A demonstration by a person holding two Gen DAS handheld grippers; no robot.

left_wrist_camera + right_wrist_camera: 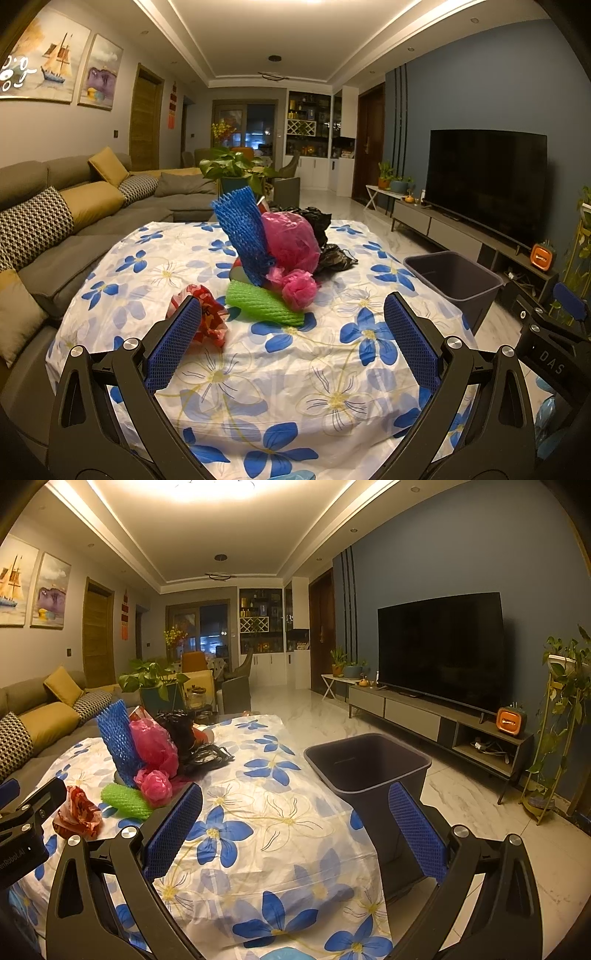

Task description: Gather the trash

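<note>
grippers: my left gripper (291, 332) and right gripper (295, 819) both spread wide, holding nothing
red wrapper (207, 317): looks light, crinkly; I'd pinch its bunched middle
green foam net (264, 302): soft, squashy
bin (369, 764): open beside table

Warm yellowish light falls from the ceiling panel (214, 485) overhead, which glares white at the top of my right view. The room is fairly dim, its far end darker. The television (441, 648) reads as flat black. Both fisheye views bend walls and ceiling lines strongly, with black vignette at the corners. Focus is mostly sharp, slightly soft and grainy.
</note>
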